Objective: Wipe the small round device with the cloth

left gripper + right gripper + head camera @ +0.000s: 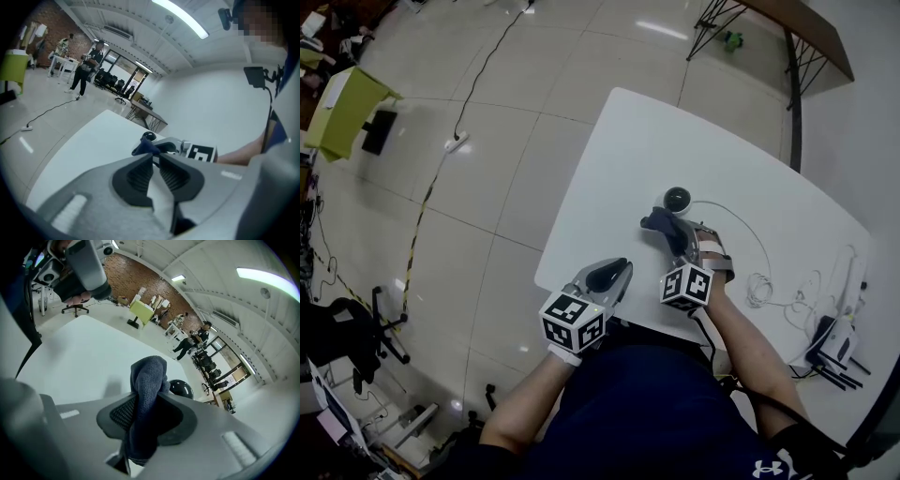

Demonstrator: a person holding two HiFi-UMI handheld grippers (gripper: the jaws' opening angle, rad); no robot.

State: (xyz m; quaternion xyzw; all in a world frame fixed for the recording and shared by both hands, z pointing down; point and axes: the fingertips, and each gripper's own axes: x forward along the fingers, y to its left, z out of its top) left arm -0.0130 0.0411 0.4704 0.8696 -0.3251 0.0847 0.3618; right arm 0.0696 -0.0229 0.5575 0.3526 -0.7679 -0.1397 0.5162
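A small round black device sits on the white table. My right gripper is shut on a dark blue cloth, whose bunched end sticks out past the jaws just short of the device. My left gripper is shut and holds nothing; it hovers at the table's near edge, to the left of the right gripper.
A thin white cable curves from the device to a tangle of wires and a white router at the table's right end. Tiled floor lies left of the table. A dark-framed table stands beyond.
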